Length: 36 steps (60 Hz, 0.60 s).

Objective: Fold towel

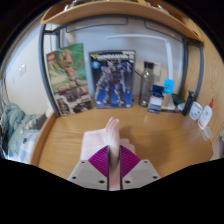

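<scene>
Much of the towel (108, 136) is hidden behind the claw (113, 166), so its full outline cannot be made out; only a pale pink fold rises between the fingers and spreads a little over the table (170, 140) just ahead of them. The claw is pinching the towel, its purple pads (101, 160) pressed on the bunched cloth. The towel looks soft, creased and gathered into a ridge. Beyond it, two boxes (92, 80) stand against the wall under a shelf (110, 10). Small bottles (158, 97) beside them are too small to identify.
</scene>
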Tool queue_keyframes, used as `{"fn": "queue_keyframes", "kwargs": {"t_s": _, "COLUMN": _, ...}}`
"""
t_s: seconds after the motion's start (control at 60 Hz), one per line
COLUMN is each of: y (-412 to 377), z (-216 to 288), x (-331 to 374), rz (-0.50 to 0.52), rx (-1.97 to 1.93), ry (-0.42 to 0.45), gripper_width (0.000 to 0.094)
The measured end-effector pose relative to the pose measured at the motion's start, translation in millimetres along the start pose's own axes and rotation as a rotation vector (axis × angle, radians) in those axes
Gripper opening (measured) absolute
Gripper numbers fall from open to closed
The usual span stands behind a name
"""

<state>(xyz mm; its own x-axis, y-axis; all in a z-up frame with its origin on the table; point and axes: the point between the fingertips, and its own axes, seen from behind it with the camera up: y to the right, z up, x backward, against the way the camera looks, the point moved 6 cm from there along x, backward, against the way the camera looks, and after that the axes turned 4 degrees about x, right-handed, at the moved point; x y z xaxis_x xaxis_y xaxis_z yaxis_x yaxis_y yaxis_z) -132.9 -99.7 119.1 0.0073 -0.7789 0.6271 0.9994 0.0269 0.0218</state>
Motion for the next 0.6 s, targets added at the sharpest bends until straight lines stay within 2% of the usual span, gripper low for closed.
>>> {"fn": "queue_keyframes", "kwargs": {"t_s": 0.017, "y": 9, "z": -4, "x": -5, "rz": -0.013, "rx": 0.006, "ry": -0.015, "gripper_width": 0.0252}}
{"fn": "queue_keyframes", "kwargs": {"t_s": 0.033, "y": 18, "z": -10, "x": -9, "rz": -0.026, "rx": 0.018, "ry": -0.029, "gripper_width": 0.03}}
{"fn": "queue_keyframes", "kwargs": {"t_s": 0.05, "y": 26, "z": -17, "x": -12, "rz": -0.04, "rx": 0.033, "ry": -0.039, "gripper_width": 0.031}}
{"fn": "queue_keyframes", "kwargs": {"t_s": 0.067, "y": 34, "z": -23, "x": -16, "rz": -0.052, "rx": 0.049, "ry": -0.053, "gripper_width": 0.028}}
{"fn": "queue_keyframes", "kwargs": {"t_s": 0.117, "y": 53, "z": -37, "x": -27, "rz": -0.077, "rx": 0.089, "ry": -0.076, "gripper_width": 0.0319}}
{"fn": "queue_keyframes", "kwargs": {"t_s": 0.133, "y": 59, "z": -40, "x": -28, "rz": -0.081, "rx": 0.093, "ry": -0.083, "gripper_width": 0.0349}}
{"fn": "queue_keyframes", "kwargs": {"t_s": 0.15, "y": 63, "z": -44, "x": -30, "rz": -0.083, "rx": 0.092, "ry": -0.091, "gripper_width": 0.0435}}
{"fn": "queue_keyframes", "kwargs": {"t_s": 0.183, "y": 71, "z": -48, "x": -28, "rz": -0.075, "rx": 0.079, "ry": -0.104, "gripper_width": 0.0527}}
{"fn": "queue_keyframes", "kwargs": {"t_s": 0.2, "y": 73, "z": -48, "x": -26, "rz": -0.066, "rx": 0.068, "ry": -0.105, "gripper_width": 0.0542}}
{"fn": "queue_keyframes", "kwargs": {"t_s": 0.333, "y": 88, "z": -20, "x": 22, "rz": 0.016, "rx": -0.014, "ry": -0.019, "gripper_width": 0.0734}}
{"fn": "queue_keyframes", "kwargs": {"t_s": 0.433, "y": 106, "z": 0, "x": 77, "rz": 0.072, "rx": -0.038, "ry": 0.028, "gripper_width": 0.0795}}
{"fn": "queue_keyframes", "kwargs": {"t_s": 0.6, "y": 143, "z": 13, "x": 168, "rz": 0.115, "rx": -0.051, "ry": 0.083, "gripper_width": 0.0831}}
